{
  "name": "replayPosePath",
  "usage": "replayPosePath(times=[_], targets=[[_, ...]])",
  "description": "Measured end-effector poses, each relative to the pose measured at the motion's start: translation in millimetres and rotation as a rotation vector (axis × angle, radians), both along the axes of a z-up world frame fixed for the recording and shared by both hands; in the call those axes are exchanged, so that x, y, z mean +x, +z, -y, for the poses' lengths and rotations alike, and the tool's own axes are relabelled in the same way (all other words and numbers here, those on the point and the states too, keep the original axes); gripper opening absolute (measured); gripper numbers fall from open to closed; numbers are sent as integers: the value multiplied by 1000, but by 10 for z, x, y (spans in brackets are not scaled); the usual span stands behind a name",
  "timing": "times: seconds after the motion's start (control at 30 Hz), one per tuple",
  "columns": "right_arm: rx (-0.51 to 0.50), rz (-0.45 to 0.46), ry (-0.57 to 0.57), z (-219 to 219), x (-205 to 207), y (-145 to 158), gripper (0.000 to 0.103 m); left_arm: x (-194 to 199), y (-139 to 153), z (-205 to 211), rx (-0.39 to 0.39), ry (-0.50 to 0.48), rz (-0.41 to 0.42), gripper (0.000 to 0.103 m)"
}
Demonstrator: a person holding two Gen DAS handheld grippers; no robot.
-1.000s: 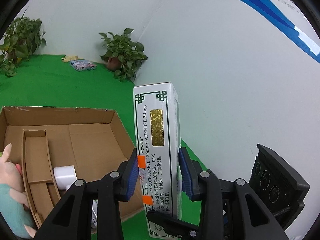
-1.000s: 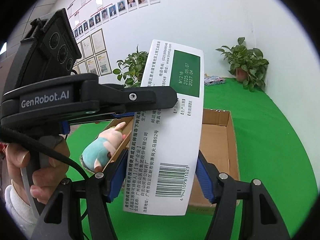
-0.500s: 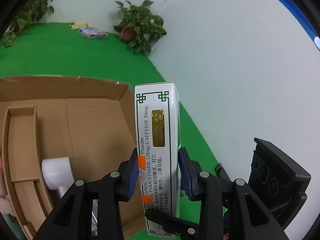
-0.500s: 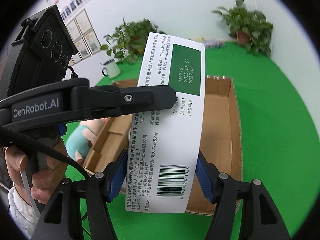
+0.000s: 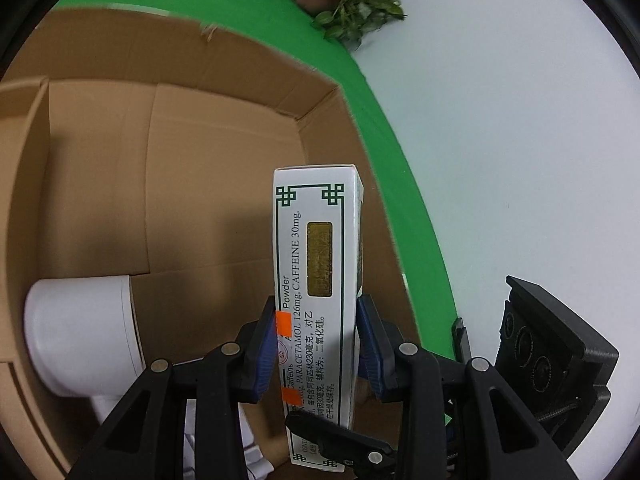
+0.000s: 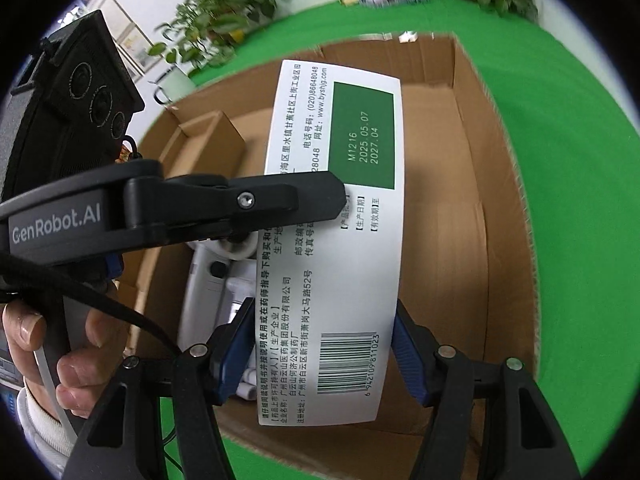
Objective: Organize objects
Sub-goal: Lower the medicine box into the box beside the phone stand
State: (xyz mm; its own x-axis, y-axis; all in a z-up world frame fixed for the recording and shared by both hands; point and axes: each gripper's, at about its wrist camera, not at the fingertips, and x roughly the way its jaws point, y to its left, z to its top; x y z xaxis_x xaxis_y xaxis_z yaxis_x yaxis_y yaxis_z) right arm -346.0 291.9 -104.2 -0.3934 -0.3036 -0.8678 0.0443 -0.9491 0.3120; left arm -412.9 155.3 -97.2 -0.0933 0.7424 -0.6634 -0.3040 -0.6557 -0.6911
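A white medicine box (image 5: 316, 240) with green trim is held by both grippers over the open cardboard box (image 5: 240, 52). My left gripper (image 5: 316, 348) is shut on its narrow sides. My right gripper (image 6: 322, 350) is shut on its wide faces, near the barcode end of the medicine box (image 6: 340, 240). One of the left gripper's fingers (image 6: 280, 196) crosses the printed face. The medicine box points down into the right part of the cardboard box (image 6: 480, 160). A white handheld device (image 5: 80, 332) lies in the cardboard box to the left, also seen in the right wrist view (image 6: 208, 292).
A cardboard divider (image 6: 212, 136) walls off the carton's left side. Green cloth (image 6: 560, 200) surrounds the carton. A white wall (image 5: 500, 140) stands close on the right. Potted plants (image 5: 352, 8) stand at the back. A person's hand (image 6: 48, 352) grips the left gripper's handle.
Both grippers have sunk and tipped downward with the medicine box, bringing it over the carton's inside. The plush toy has left both views. Neither grip has changed.
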Motion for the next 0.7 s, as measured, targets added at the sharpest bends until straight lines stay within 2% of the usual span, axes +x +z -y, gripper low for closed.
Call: replayPosePath(times=[0.23,0.37,0.4,0.43,0.53,0.63,0.7], targets=[[-7,55,-4,-91,-129,-133,63,-104,-227,-30,-15,17,74,38],[18,58,-16,-64,-67,-131,63,-65,-170,-33,-48,6,53,41],[19,57,-18,-61,-64,-130,63,-45,-121,-33,-71,6,31,41],[24,61,-23,-60,-65,-136,62,-22,-61,-31,-96,1,4,46],[76,73,-50,-77,-74,-190,62,54,149,60,-105,-10,-51,46],[60,88,-52,-104,-64,-244,62,249,347,158,-136,-16,-126,47],[53,89,-44,-99,-54,-240,64,324,460,326,-185,-4,-183,47]])
